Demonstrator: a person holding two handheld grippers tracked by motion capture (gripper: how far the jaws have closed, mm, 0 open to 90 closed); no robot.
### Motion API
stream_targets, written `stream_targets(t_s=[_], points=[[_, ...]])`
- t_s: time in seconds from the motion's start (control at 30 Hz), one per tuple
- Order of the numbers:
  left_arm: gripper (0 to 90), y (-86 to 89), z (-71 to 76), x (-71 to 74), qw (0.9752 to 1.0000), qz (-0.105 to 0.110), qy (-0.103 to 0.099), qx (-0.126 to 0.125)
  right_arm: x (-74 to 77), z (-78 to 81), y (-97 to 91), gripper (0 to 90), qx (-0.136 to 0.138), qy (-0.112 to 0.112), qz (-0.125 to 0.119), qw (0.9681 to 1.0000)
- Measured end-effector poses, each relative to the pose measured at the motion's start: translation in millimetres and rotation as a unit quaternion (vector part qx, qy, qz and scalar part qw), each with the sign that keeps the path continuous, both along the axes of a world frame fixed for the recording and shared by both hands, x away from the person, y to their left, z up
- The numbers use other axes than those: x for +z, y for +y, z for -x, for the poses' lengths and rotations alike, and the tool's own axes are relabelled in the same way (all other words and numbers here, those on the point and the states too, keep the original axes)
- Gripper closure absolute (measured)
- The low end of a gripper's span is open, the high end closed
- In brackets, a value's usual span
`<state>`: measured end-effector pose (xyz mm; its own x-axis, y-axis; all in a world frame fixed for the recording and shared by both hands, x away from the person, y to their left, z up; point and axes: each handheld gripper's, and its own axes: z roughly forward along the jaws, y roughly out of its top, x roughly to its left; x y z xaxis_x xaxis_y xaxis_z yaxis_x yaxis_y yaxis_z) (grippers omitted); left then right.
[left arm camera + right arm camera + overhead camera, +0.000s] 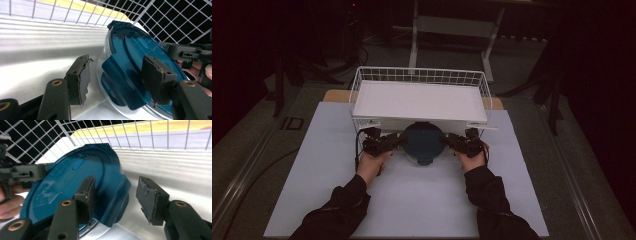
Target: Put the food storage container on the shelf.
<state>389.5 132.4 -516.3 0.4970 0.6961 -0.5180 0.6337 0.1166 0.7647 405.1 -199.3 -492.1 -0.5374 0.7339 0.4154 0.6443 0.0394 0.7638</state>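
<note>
A round clear container with a teal-blue lid (423, 142) stands tipped up against the front of a white wire basket (419, 70). My left gripper (400, 141) is at the lid's left side and my right gripper (445, 140) at its right side. In the left gripper view, the left gripper (117, 76) is open, its jaws straddling a blue side latch (117, 82) without pinching it. In the right gripper view, the right gripper (118, 197) is open around the opposite latch (117, 195), one pad (88, 195) over the lid's face.
A white ribbed panel (419, 100) lies in the basket, and its front wall (37, 50) rises just behind the container. A pale sheet (412, 200) covers the wooden table (334, 95). Dark floor, cables and stand legs surround the table.
</note>
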Motion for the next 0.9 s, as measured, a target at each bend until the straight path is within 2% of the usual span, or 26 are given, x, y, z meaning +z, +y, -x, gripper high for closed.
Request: stream_targets(t_s=[0.03,0.07,0.1,0.13,0.17,0.2,0.27,0.3,0.33,0.4,0.57,0.67,0.8,0.9], points=[[35.5,0.0,0.0,0.0,1.0,0.0,0.0,0.0,-1.9,-3.1,-2.0,46.3,0.007,-0.048,0.013,0.9987],[35.5,0.5,1.2,-0.3,0.9999,-0.004,-0.006,-0.012,-1.9,-3.1,-2.0,46.3,0.007,-0.048,0.013,0.9987],[28.5,0.7,2.6,0.4,0.9997,-0.006,-0.01,-0.019,4.9,6.3,-0.4,45.8,0.001,-0.003,-0.006,1.0],[28.5,0.3,4.7,1.3,0.9997,-0.007,-0.015,-0.02,4.9,6.3,-0.4,45.8,0.001,-0.003,-0.006,1.0],[22.9,0.5,8.4,3.6,0.9994,-0.008,-0.024,-0.025,5.4,7.5,-2.0,44.0,0.007,-0.017,-0.004,0.9998],[18.4,0.5,8.4,3.6,0.9994,-0.008,-0.024,-0.025,5.4,7.5,-2.0,44.0,0.007,-0.017,-0.004,0.9998],[15.3,1.0,10.1,4.9,0.9991,-0.008,-0.027,-0.03,5.8,9.7,-1.8,44.2,0.006,-0.016,-0.002,0.9999],[15.3,1.8,16.1,8.5,0.9989,-0.005,-0.032,-0.032,6.1,11.7,-1.9,44.1,0.01,-0.027,0.005,0.9996],[11.0,2.0,18.5,10.2,0.9988,-0.006,-0.033,-0.036,6.7,16.1,-3.8,43.8,0.011,-0.038,0.006,0.9992],[1.9,2.8,23.1,13.9,0.998,-0.016,-0.038,-0.048,9.3,20.5,-4.8,43.8,0.015,-0.042,0.008,0.999],[1.6,2.5,37.6,23.9,0.9956,-0.036,-0.048,-0.072,14.2,32.8,-5.0,43.6,0.025,-0.039,0.004,0.9989],[1.6,3.1,47.2,27.7,0.9936,-0.061,-0.054,-0.078,16.0,42.8,-4.2,44.4,0.033,-0.04,0.005,0.9986],[1.2,7.0,61.8,34.2,0.991,-0.069,-0.065,-0.094,17.5,55.9,-0.7,45.1,0.049,-0.043,0.01,0.9978],[1.2,10.4,68.7,37.7,0.9906,-0.065,-0.067,-0.1,19.1,62.0,1.4,45.2,0.055,-0.047,0.01,0.9973]])
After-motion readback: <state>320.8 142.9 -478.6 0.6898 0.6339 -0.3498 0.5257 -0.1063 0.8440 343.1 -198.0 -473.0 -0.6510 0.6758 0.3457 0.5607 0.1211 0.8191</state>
